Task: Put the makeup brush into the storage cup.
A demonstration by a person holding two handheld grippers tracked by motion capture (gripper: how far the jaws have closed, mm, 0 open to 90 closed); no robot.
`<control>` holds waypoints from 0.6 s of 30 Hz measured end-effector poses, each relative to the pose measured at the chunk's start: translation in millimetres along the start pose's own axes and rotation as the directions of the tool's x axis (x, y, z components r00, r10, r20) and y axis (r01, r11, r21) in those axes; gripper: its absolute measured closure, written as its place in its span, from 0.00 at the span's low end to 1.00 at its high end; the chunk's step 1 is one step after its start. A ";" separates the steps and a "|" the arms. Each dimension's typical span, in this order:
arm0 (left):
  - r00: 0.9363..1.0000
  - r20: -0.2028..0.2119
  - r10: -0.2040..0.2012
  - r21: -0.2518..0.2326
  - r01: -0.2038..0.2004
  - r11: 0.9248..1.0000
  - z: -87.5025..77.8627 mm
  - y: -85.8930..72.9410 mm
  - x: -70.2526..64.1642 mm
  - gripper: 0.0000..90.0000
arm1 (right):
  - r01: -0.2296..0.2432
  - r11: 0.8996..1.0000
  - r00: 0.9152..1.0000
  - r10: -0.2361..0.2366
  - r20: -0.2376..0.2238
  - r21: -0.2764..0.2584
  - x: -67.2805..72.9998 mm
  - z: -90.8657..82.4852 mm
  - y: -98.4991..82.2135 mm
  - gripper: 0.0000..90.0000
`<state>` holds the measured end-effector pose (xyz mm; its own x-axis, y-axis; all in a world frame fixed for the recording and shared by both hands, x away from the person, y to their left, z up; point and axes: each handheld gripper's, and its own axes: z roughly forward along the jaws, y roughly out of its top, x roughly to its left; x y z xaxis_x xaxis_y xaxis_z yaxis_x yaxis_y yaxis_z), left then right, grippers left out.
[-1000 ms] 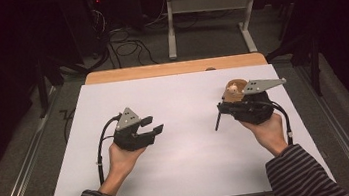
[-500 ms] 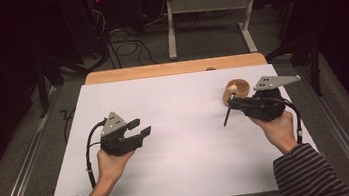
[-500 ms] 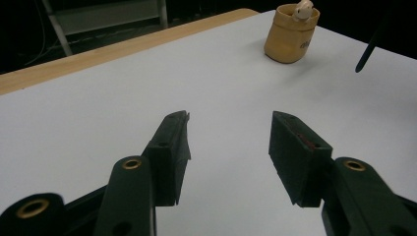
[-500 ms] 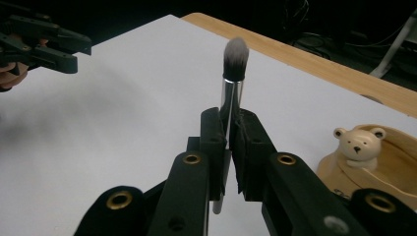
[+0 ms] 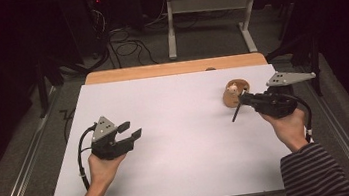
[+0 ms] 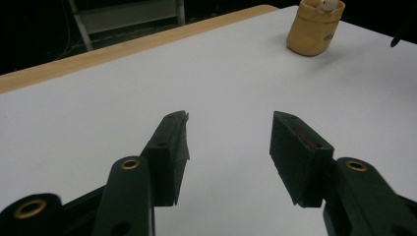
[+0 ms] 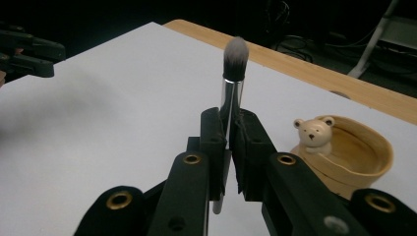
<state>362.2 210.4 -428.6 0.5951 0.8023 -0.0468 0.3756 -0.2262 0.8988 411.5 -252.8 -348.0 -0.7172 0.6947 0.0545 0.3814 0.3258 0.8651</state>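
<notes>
Brush [image 7: 231, 93] clamped in right gripper [image 7: 230, 147] — upright.

Brush [image 7: 230, 98] handle hidden between the jaws below the metal collar, bristle tip blurred; wooden cup [image 6: 314, 27] cut off by the top edge in the left gripper view.

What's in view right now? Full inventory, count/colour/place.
makeup brush: 1, silver handle with grey-white bristles, clamped in the right gripper
wooden cup: 1, tan, with a small bear figure at its rim, far right of the table
table: 1, white top with a wood strip along the far edge
metal frame: 1, pale grey, on the floor beyond the table
left gripper: 1, black, jaws open, nothing between them
right gripper: 1, black, beside the cup
striped sleeves: 2, bottom edge
</notes>
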 end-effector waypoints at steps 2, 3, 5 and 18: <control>1.000 -0.006 -0.004 0.001 0.004 1.000 0.1 -1.4 2.0 0.54 | -0.005 1.000 1.000 0.005 0.011 0.001 -2.2 -2.6 -0.7 0.95; 1.000 -0.011 -0.005 0.001 0.005 1.000 0.3 -2.1 2.7 0.54 | -0.005 1.000 1.000 0.005 0.014 0.000 -3.7 -3.8 -1.0 0.95; 1.000 -0.015 -0.013 0.003 0.013 1.000 0.6 -3.4 4.3 0.54 | -0.012 1.000 1.000 0.012 0.021 -0.001 -6.5 -6.1 -1.7 0.95; 0.999 -0.020 -0.032 0.006 0.032 0.999 0.1 -5.7 8.0 0.53 | -0.034 0.999 0.997 0.034 0.063 -0.005 -22.3 -12.8 1.6 0.95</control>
<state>364.9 218.1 -434.2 0.5685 0.8200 -0.0670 0.3988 -0.2034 0.8942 420.6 -276.0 -341.5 -0.6655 0.7446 0.0521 0.4023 0.2989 0.8653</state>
